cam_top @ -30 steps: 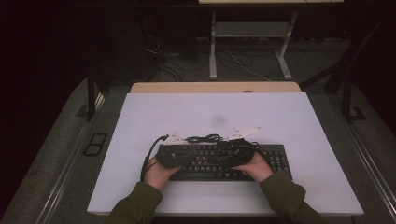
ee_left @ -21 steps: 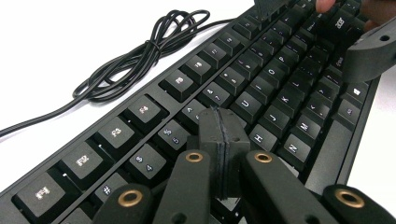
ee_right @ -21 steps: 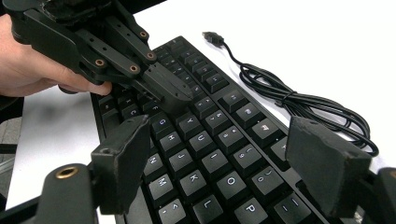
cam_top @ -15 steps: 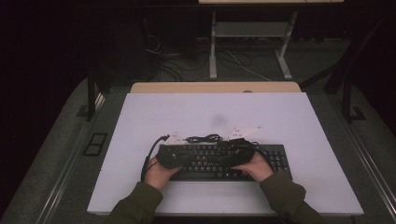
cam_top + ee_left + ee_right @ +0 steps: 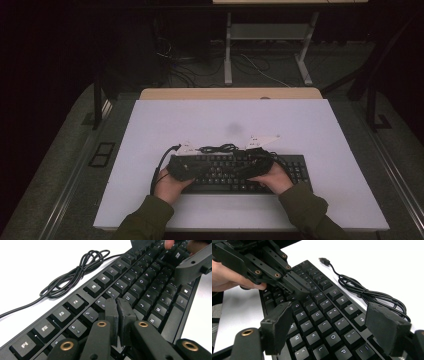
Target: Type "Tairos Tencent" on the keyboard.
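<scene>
A black keyboard (image 5: pixel 235 176) lies near the front of the white table (image 5: pixel 225 115), and its cable (image 5: pixel 217 148) is coiled just behind it. My left gripper (image 5: pixel 119 302) points down at the upper letter rows. Its pads stand almost together with nothing between them, and its jaws have just been opening by a sliver. Whether the tips touch a key I cannot tell. From the right gripper view, the left gripper (image 5: pixel 302 293) angles down onto the keys. My right gripper (image 5: pixel 332 322) hovers open over the keyboard's right-hand letters, its pads wide apart with nothing between them.
The coiled cable (image 5: pixel 364 292) ends in a loose USB plug (image 5: pixel 324 261) on the table. The left gripper's own cable (image 5: pixel 157 170) loops at the keyboard's left end. A wooden strip (image 5: pixel 230 93) borders the far edge. Desk legs and floor cables lie beyond.
</scene>
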Available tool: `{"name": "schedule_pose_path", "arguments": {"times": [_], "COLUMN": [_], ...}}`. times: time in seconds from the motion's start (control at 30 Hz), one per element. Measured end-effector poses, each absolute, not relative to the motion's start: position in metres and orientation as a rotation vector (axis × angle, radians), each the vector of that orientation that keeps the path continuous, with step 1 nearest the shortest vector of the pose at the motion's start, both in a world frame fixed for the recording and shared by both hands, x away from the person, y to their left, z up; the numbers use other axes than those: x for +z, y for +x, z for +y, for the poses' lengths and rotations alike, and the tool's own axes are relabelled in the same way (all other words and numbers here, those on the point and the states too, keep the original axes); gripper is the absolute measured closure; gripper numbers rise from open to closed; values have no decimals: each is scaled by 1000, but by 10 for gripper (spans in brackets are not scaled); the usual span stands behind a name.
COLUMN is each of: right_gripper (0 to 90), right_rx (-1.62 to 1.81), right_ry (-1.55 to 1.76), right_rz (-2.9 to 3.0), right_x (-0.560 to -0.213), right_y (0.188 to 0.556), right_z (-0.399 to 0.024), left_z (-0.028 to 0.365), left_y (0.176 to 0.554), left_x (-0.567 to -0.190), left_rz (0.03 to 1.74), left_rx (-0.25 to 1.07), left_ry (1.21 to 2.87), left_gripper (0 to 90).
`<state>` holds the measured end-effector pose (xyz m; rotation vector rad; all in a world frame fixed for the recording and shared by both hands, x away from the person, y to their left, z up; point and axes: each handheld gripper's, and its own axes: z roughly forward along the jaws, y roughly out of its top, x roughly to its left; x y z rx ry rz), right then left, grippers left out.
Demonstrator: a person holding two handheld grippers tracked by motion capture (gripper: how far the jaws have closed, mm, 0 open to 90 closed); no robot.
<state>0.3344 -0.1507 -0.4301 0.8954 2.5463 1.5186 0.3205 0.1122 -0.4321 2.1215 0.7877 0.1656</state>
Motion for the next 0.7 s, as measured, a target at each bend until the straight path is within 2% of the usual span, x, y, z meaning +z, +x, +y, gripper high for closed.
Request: {"name": "schedule_pose_path", "arguments": {"times": [0.27,0.53,0.7], "right_gripper": [212,204,197], "right_rx": [1518,1516,1514], "right_ry": [901,906,916], "right_rz": [2541,2532,2522], "right_x": [-429,-428,-429], "right_y": [335,335,335], "right_z": [-152,-154,-159], "left_z": [113,118,120], "left_y": [319,319,317], "left_x": [-431,-430,-427], "left_rz": [785,793,782], "left_rx": [165,159,166], "left_ry": [2101,2071,2056], "left_gripper": [781,565,464]}}
